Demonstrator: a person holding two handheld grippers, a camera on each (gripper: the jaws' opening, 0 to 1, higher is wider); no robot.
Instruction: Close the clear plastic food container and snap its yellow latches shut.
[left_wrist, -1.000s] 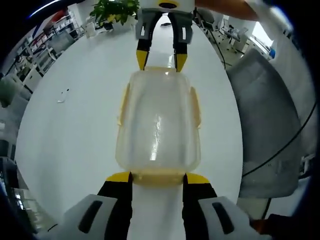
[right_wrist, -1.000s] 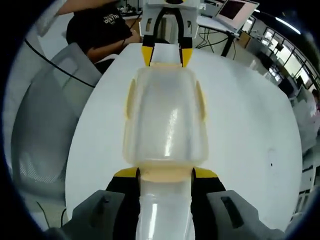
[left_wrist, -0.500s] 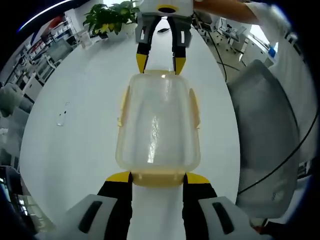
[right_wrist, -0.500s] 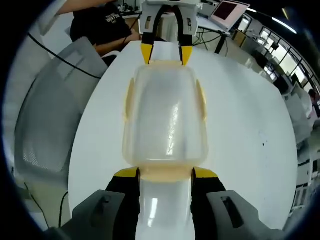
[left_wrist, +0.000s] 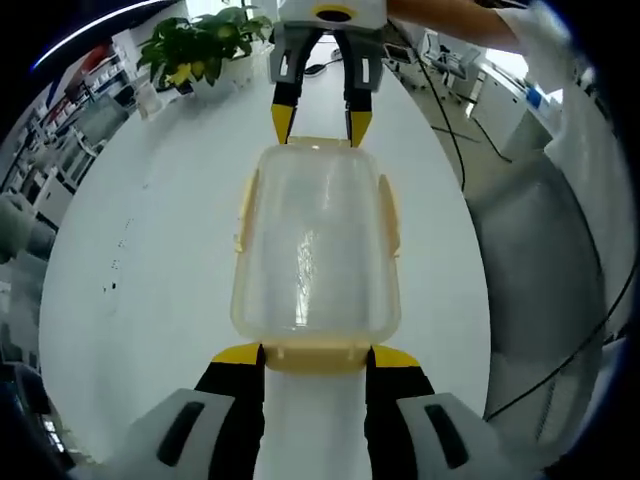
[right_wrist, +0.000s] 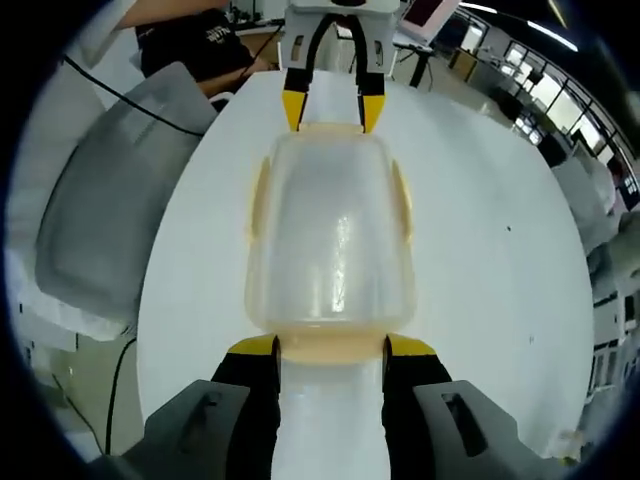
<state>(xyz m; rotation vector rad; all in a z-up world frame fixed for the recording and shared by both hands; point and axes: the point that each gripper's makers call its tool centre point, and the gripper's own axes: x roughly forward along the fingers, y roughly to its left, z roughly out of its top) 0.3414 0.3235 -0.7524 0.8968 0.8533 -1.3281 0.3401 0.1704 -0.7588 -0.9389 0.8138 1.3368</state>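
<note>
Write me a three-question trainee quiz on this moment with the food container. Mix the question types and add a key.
1. True or false: the left tool and the right tool hold the clear container by opposite short ends.
2. Multiple choice: what stands at the far edge of the white table in the left gripper view? A) a potted plant B) a kettle C) a stack of plates
3. Fill in: the grey office chair sits off the table's ____ edge in the right gripper view.

Key: 1 true. 2 A, the potted plant. 3 left.
</note>
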